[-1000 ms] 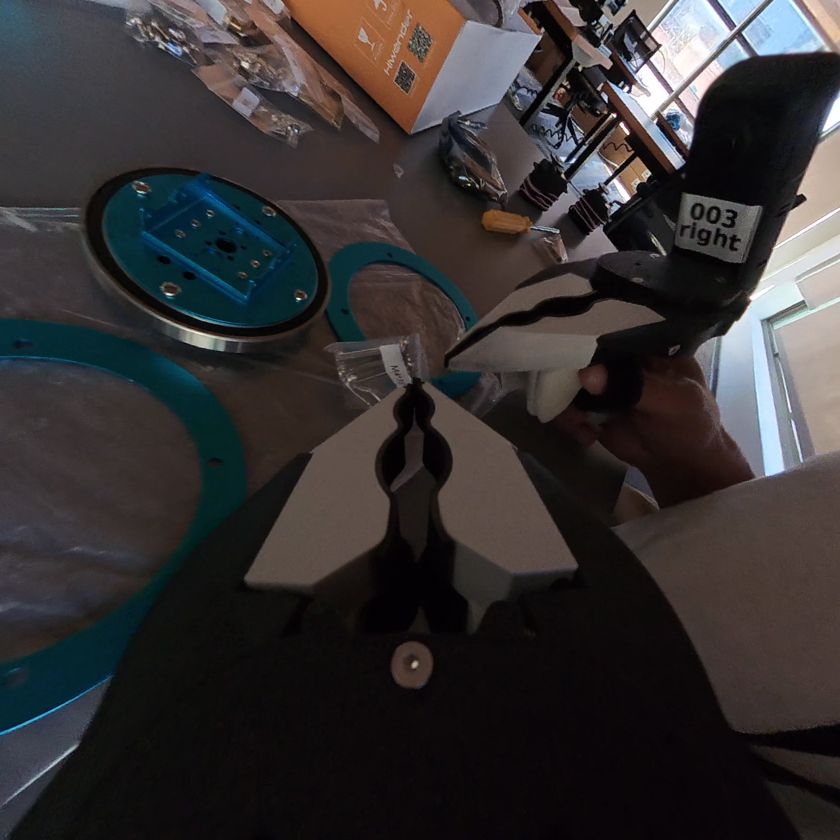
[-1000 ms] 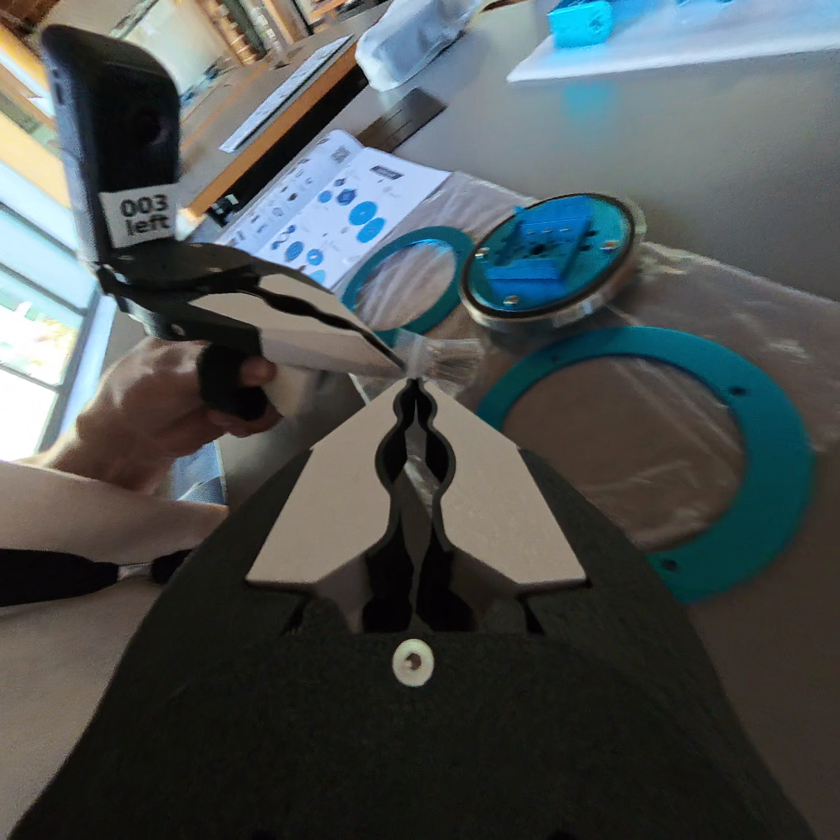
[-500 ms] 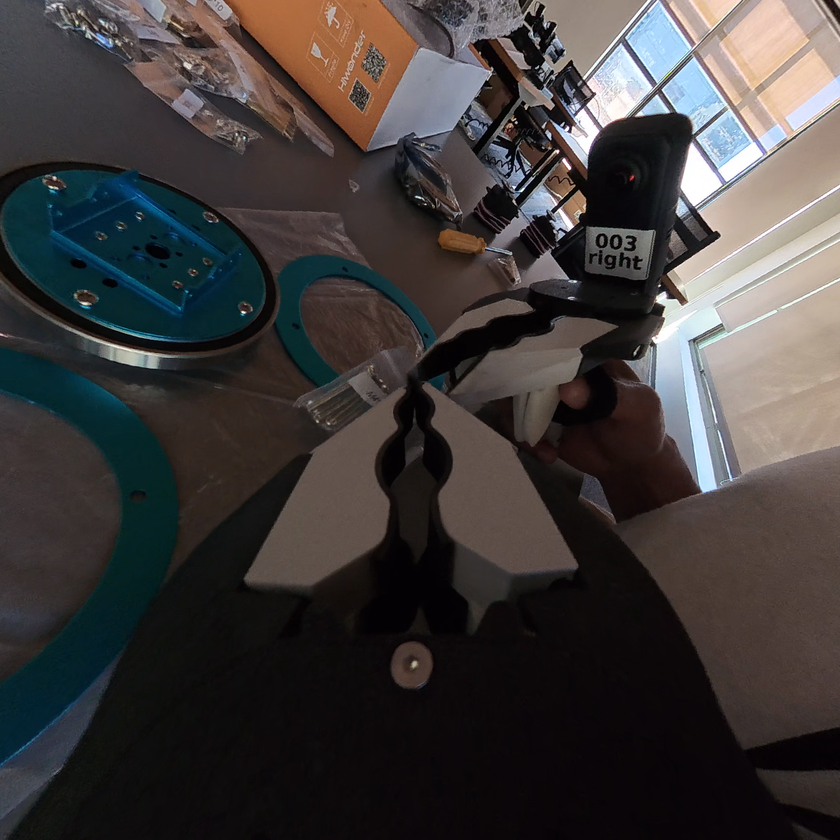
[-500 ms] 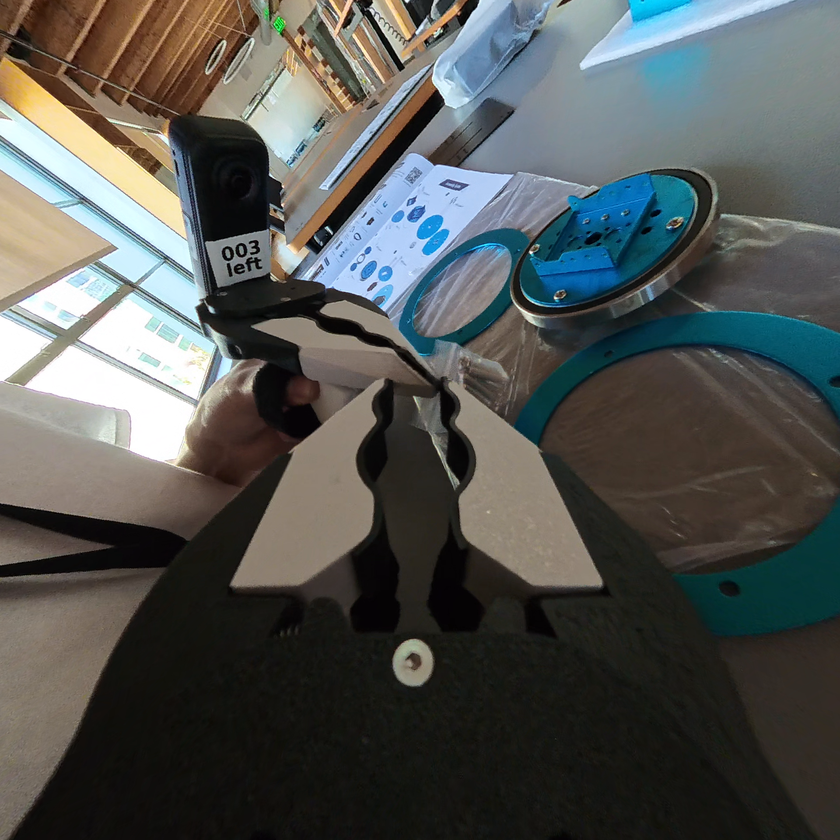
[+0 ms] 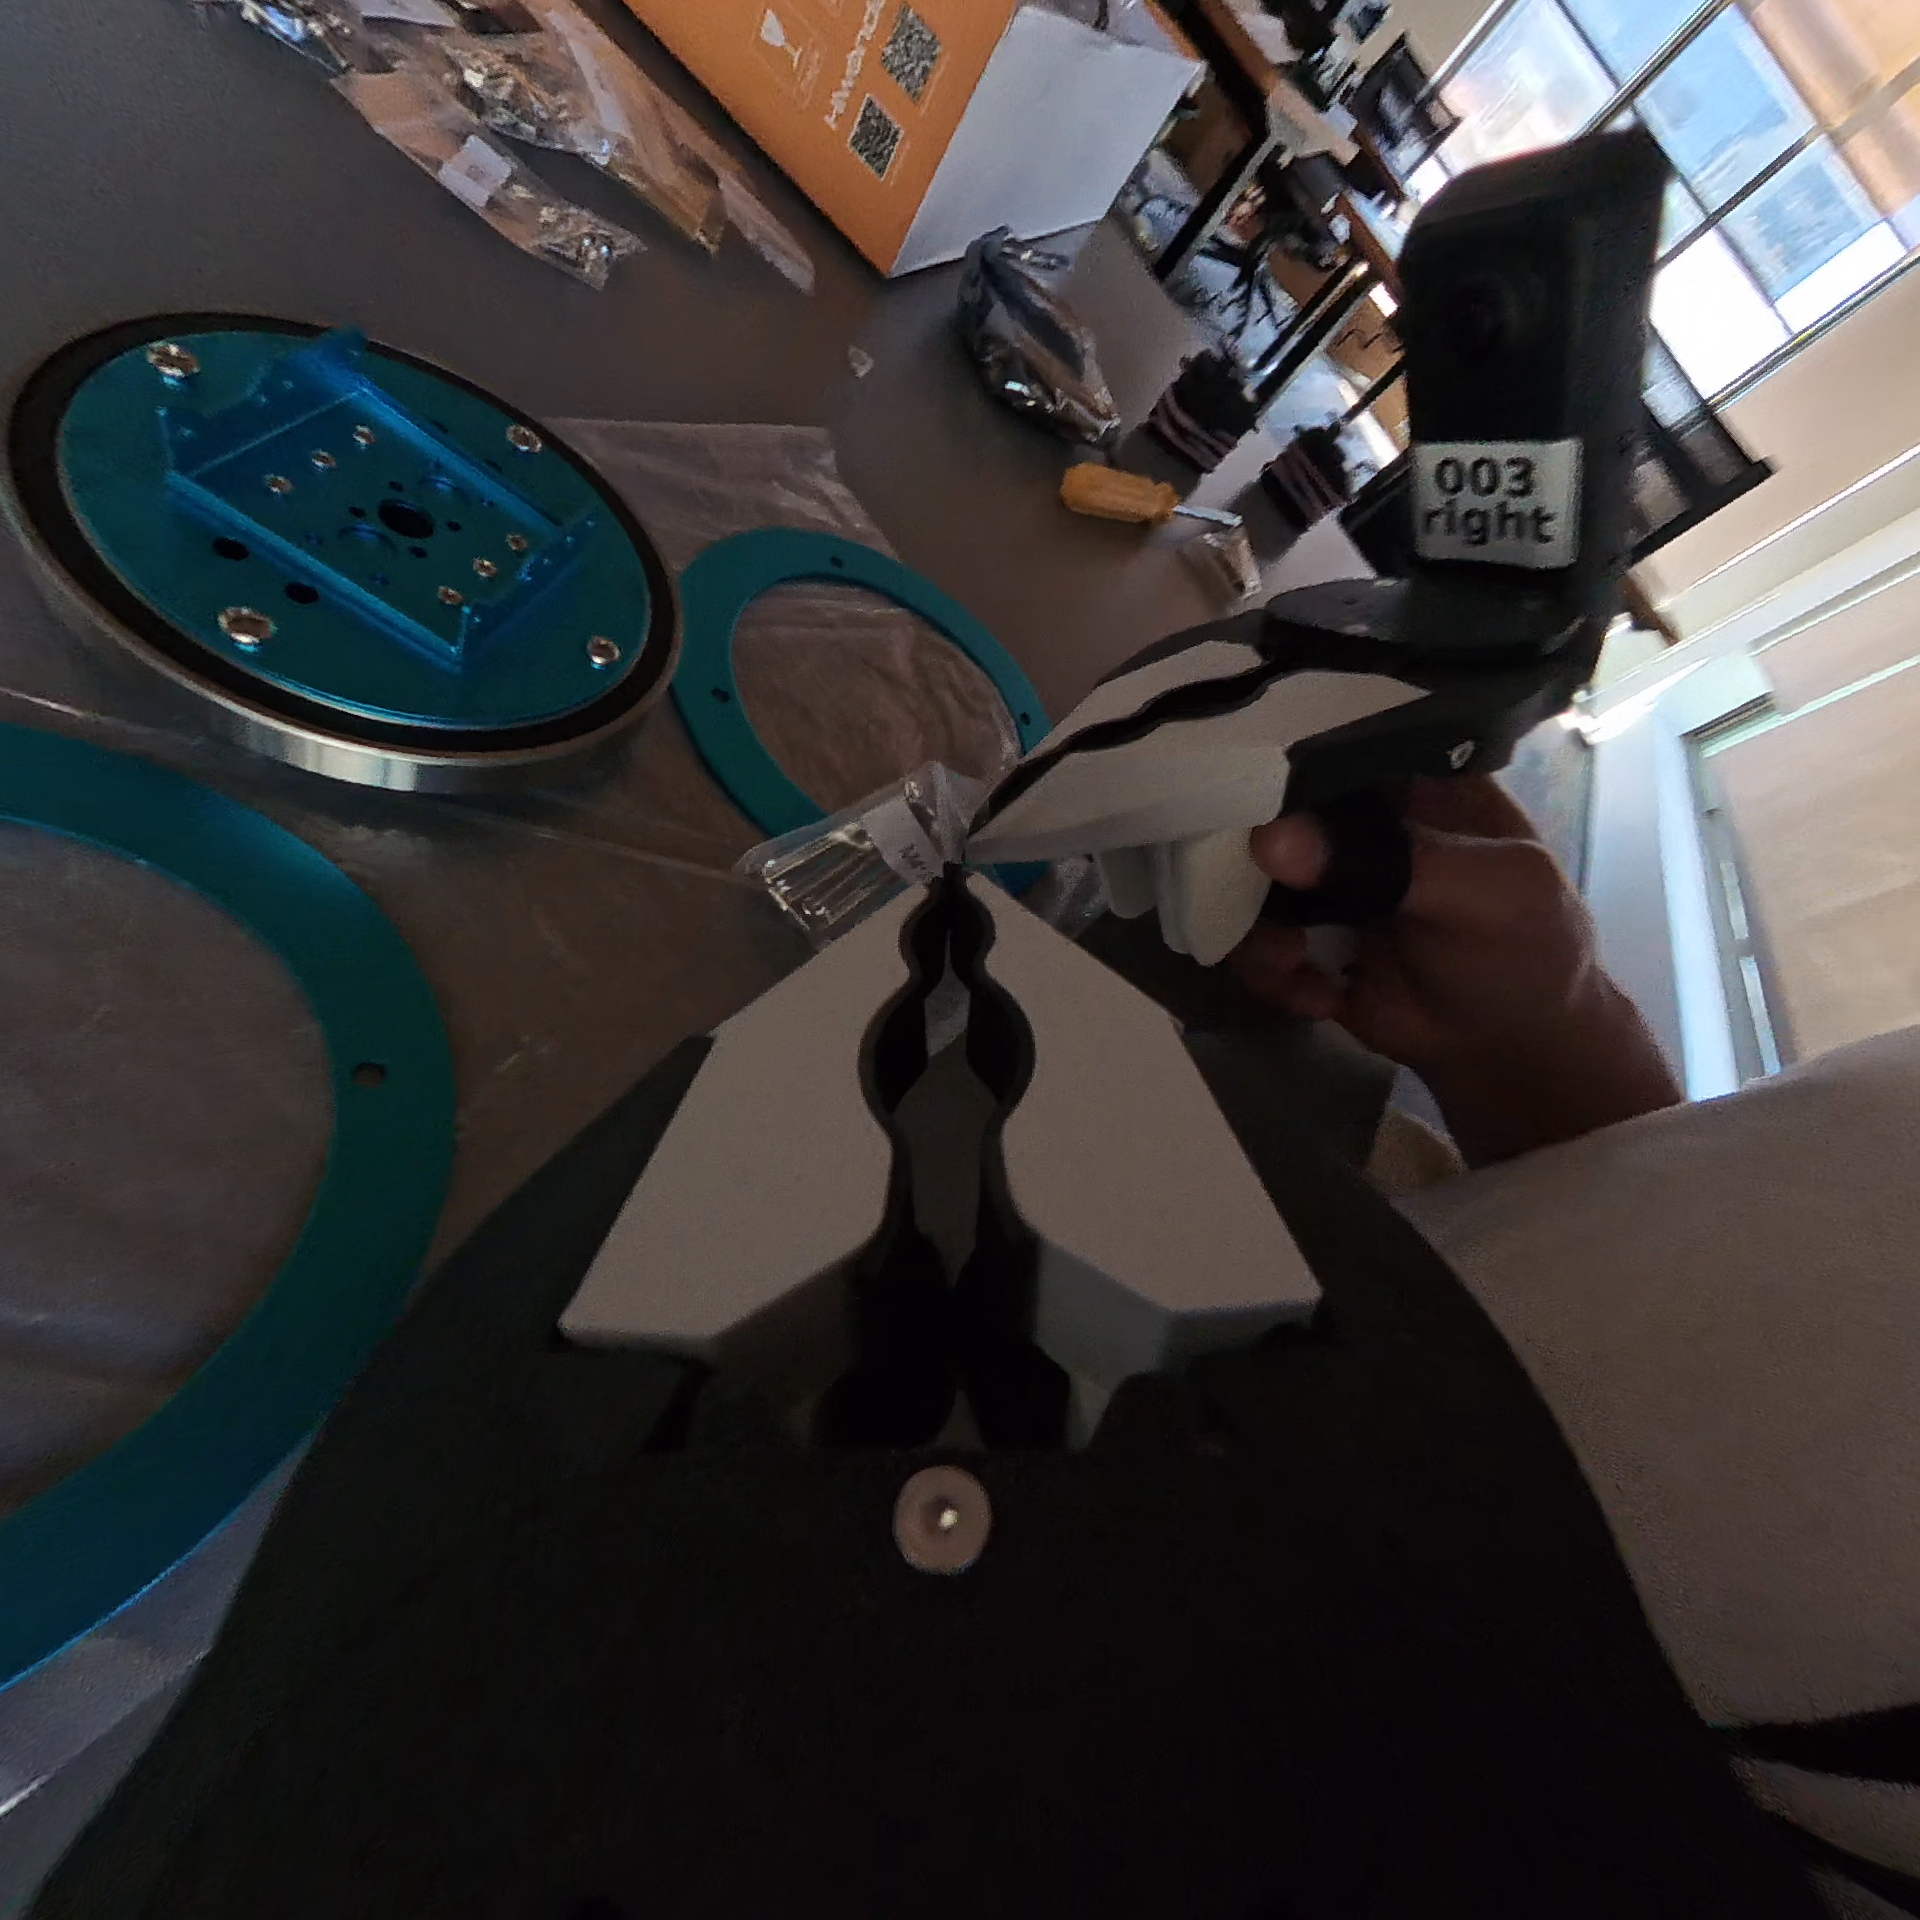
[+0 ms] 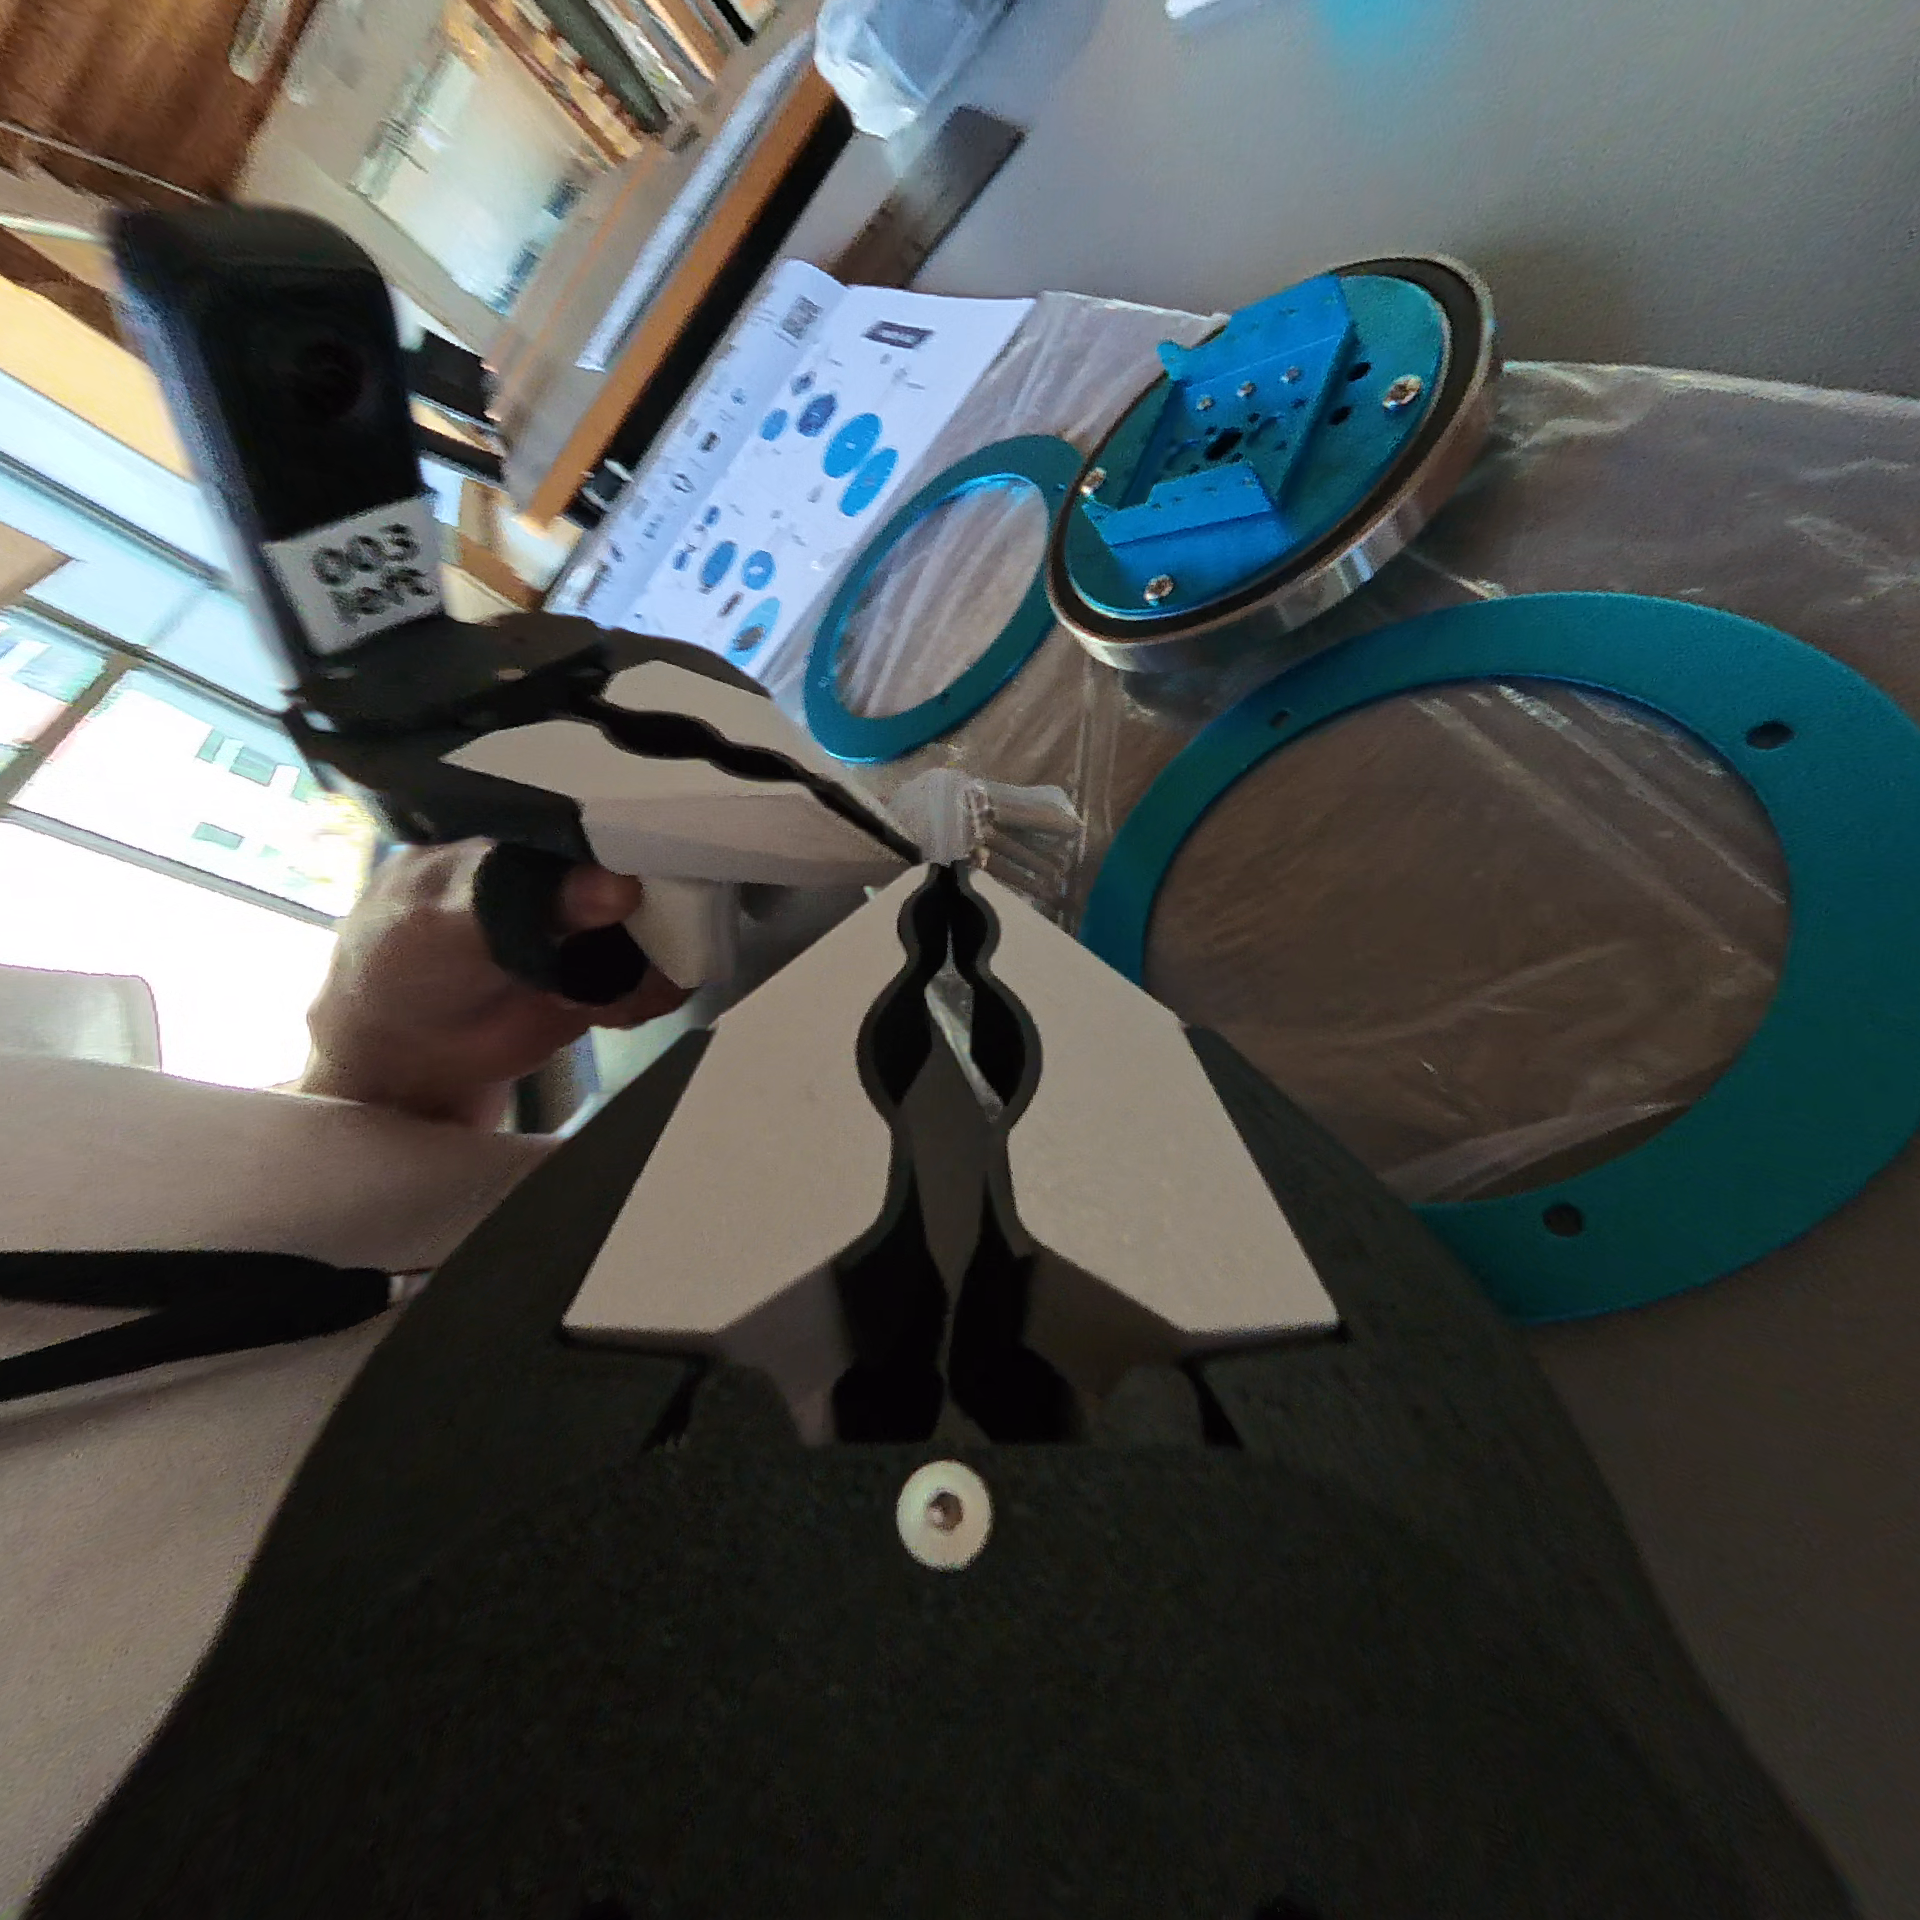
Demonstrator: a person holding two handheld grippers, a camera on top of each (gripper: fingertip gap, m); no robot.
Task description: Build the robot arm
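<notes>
Left wrist view: the left gripper (image 5: 948, 883) is closed, its tips pinching the near edge of a small clear bag (image 5: 852, 857) of screws held above the surface (image 5: 727, 312). The right gripper (image 5: 987, 831) comes in from the right, also closed on the same edge of the bag, its tips meeting the left one's. A hand (image 5: 1434, 935) grasps its handle. Behind the bag lies a small teal ring (image 5: 717, 644) on plastic film; to the left of it sits a disc (image 5: 343, 551) with a blue bracket (image 5: 364, 520) on top, and nearer, at the left edge, a large teal ring (image 5: 395, 1039). Farther back are an orange box (image 5: 831, 94), bags of hardware (image 5: 540, 197) and a yellow-handled screwdriver (image 5: 1117, 488).

Right wrist view: the right gripper (image 6: 948, 883) is closed on the bag (image 6: 997, 821), which is blurred here. The left gripper (image 6: 914, 847) enters from the left, closed on the bag beside it, with a hand (image 6: 436, 997) on its handle. The large ring (image 6: 1818, 935) lies to the right, the small ring (image 6: 831, 675) and the disc (image 6: 1351, 561) with its bracket (image 6: 1236, 447) beyond. A printed leaflet (image 6: 810, 416) lies just behind the small ring.
</notes>
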